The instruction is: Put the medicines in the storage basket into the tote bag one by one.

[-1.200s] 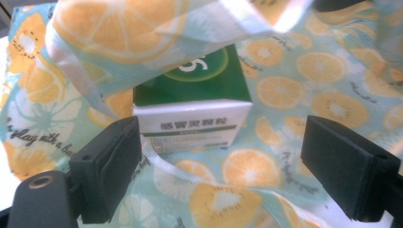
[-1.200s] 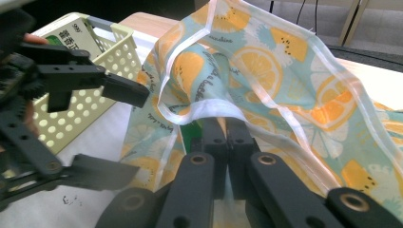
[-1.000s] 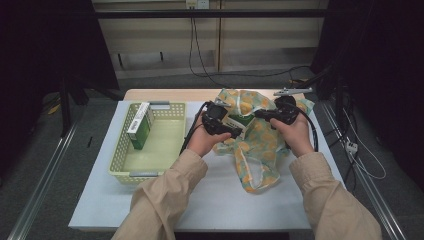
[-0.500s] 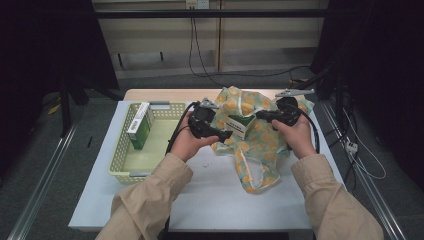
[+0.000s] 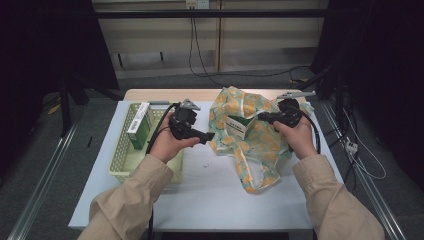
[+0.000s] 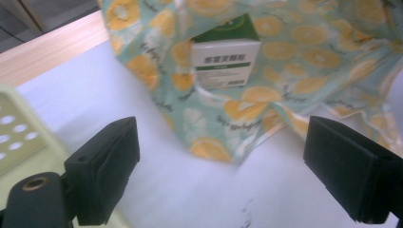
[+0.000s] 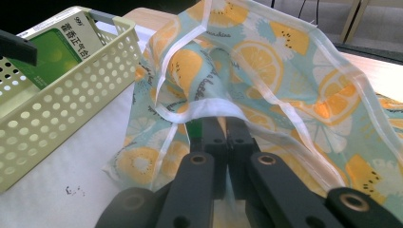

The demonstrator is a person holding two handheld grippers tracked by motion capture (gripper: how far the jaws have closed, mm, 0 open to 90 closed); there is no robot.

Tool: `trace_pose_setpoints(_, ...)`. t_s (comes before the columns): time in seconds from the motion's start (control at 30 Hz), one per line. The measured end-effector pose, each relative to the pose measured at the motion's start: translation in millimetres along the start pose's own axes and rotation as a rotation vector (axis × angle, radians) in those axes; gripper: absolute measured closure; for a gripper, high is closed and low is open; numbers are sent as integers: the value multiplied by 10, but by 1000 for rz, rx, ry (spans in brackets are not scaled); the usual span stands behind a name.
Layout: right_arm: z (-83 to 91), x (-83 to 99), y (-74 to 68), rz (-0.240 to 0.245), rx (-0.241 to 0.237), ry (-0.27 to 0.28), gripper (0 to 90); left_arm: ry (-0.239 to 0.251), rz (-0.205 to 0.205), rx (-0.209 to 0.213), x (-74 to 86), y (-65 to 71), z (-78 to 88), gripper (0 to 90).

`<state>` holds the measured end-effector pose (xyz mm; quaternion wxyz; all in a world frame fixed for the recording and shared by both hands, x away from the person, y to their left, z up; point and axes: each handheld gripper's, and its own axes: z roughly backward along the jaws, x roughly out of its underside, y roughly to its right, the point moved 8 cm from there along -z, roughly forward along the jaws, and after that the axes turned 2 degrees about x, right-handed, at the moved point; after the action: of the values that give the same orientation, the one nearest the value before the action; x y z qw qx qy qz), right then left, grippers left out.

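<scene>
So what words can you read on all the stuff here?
Box in the basket: Chinese characters on its white side, too small to read for sure.
Box in the fruit-print bag: a row of dark characters and small lines under a green stripe, too blurred to read.
Fruit-print bag: curly script among the fruit slices, not readable.

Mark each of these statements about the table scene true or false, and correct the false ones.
1. The left gripper holds the green and white carton. False: its jaws stand open and empty.
2. The right gripper is shut on the orange-slice patterned cloth bag. True.
3. A green and white carton sits in the cloth bag's mouth. True.
4. The pale yellow perforated plastic basket holds nothing. False: a green and white box stands in it.
5. The basket lies at the bag's right in the high view. False: it lies at its left.
</scene>
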<state>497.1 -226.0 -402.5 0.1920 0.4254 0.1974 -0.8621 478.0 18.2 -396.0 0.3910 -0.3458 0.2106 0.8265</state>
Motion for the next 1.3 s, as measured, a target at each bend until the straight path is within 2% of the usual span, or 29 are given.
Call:
trace_pose_setpoints(0.03,-3,3,3,-1,0,0,900,5,9,28,12,-16,20,116)
trace_pose_setpoints(0.07,-5,8,3,-1,1,-2,900,4,8,24,25,-46,42,116)
trace_pose_setpoints(0.1,-8,13,1,1,1,-5,900,0,11,-10,41,-81,65,116)
trace_pose_setpoints(0.13,-9,14,-2,2,1,-6,900,1,16,-10,56,-104,83,116)
trace_pose_setpoints(0.17,-9,12,-5,1,0,-6,900,3,14,11,68,-123,103,116)
trace_pose_setpoints(0.23,-5,7,-8,1,1,-5,900,6,22,5,95,-171,142,116)
trace_pose_setpoints(0.5,1,21,-19,1,-2,-4,900,5,44,-29,217,-355,269,116)
trace_pose_setpoints(0.53,1,24,-19,1,-2,-4,900,15,57,-36,225,-368,273,116)
trace_pose_setpoints(0.67,-3,36,-12,-5,-2,-3,900,4,49,-36,282,-428,318,116)
trace_pose_setpoints(0.77,-9,47,-7,-7,-4,-1,900,6,62,-48,325,-493,346,116)
trace_pose_setpoints(0.8,-13,56,-3,-8,-3,-3,900,13,76,-76,336,-516,352,116)
trace_pose_setpoints(0.83,-17,65,3,-6,-3,-5,900,12,80,-51,348,-524,359,116)
trace_pose_setpoints(0.9,-30,79,31,-10,0,-8,900,18,91,-55,366,-554,375,116)
trace_pose_setpoints(1.0,-43,66,93,-15,8,-3,900,11,86,-68,388,-601,412,117)
trace_pose_setpoints(1.13,-65,30,222,-12,35,0,900,11,85,-84,408,-658,465,119)
trace_pose_setpoints(1.17,-68,20,254,-12,43,4,900,12,96,-80,417,-668,473,119)
trace_pose_setpoints(1.23,-88,16,313,-16,52,-1,900,11,91,-97,435,-721,502,119)
trace_pose_setpoints(1.3,-119,10,359,-7,65,-2,900,11,106,-99,460,-747,516,119)
